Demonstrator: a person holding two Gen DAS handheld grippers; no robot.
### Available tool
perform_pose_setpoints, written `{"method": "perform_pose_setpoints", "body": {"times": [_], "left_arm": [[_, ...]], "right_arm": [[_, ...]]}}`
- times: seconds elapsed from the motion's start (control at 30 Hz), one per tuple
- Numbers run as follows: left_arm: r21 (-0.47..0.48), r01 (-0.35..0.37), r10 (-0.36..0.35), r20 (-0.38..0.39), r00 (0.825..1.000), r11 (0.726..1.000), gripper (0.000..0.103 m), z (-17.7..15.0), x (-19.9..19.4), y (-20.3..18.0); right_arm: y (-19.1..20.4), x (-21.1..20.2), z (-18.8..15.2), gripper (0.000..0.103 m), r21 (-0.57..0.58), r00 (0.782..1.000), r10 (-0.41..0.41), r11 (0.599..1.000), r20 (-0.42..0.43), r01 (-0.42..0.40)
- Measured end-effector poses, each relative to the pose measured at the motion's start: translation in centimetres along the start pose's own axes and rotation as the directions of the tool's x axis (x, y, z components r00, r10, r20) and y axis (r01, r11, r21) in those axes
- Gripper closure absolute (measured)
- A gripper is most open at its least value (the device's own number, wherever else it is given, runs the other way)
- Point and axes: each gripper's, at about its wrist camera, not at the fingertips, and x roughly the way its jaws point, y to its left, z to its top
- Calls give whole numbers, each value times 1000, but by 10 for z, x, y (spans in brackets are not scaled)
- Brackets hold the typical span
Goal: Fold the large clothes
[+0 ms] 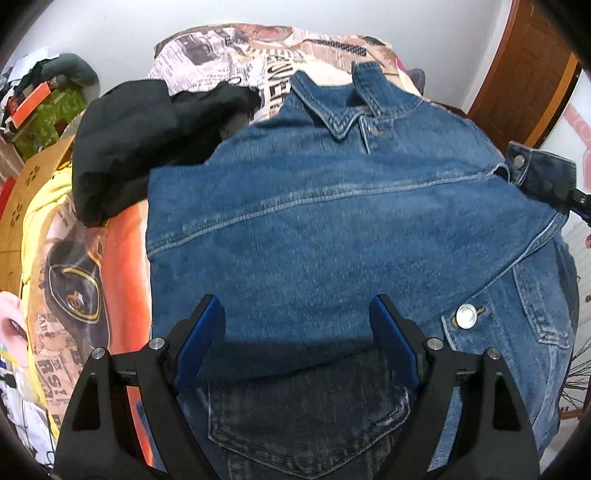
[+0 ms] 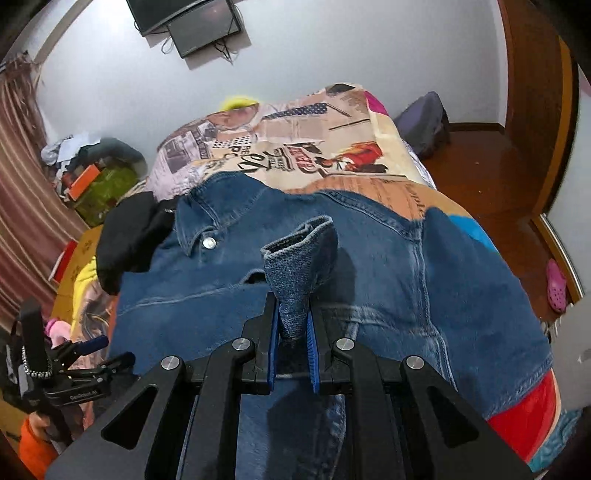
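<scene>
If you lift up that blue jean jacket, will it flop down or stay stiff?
The jean jacket would probably flop, but slowly: the cuff pinched in the right hand-held gripper stands up, so the cloth looks thick. With its metal buttons, it is likely fairly heavy.

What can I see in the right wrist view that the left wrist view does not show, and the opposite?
Only the right wrist view shows the wall screens, a pink shoe on the floor, and the right gripper shut on a denim cuff.

Only the left wrist view shows the jacket's chest pocket and the left gripper open above the denim.

Both show the denim jacket, the black garment and the printed bedspread.
</scene>
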Motion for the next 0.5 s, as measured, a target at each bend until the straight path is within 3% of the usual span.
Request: {"method": "perform_pose_setpoints", "body": {"times": [0.23,0.37,0.5], "left_arm": [[21,-27,26,15,1000,999,20,-6,-5,-3],[29,-40,40,17,999,999,20,-4,-7,-4],[38,-41,39,33,999,998,20,1,-14,-9]], "right_arm": [[-12,-5,-12,86,27,999,-46,999,-12,46],[-23,-11,-12,74,53,998,-55,997,-30,56],[-27,-26,-11,70,43,997,-81,996,-19,82]]}}
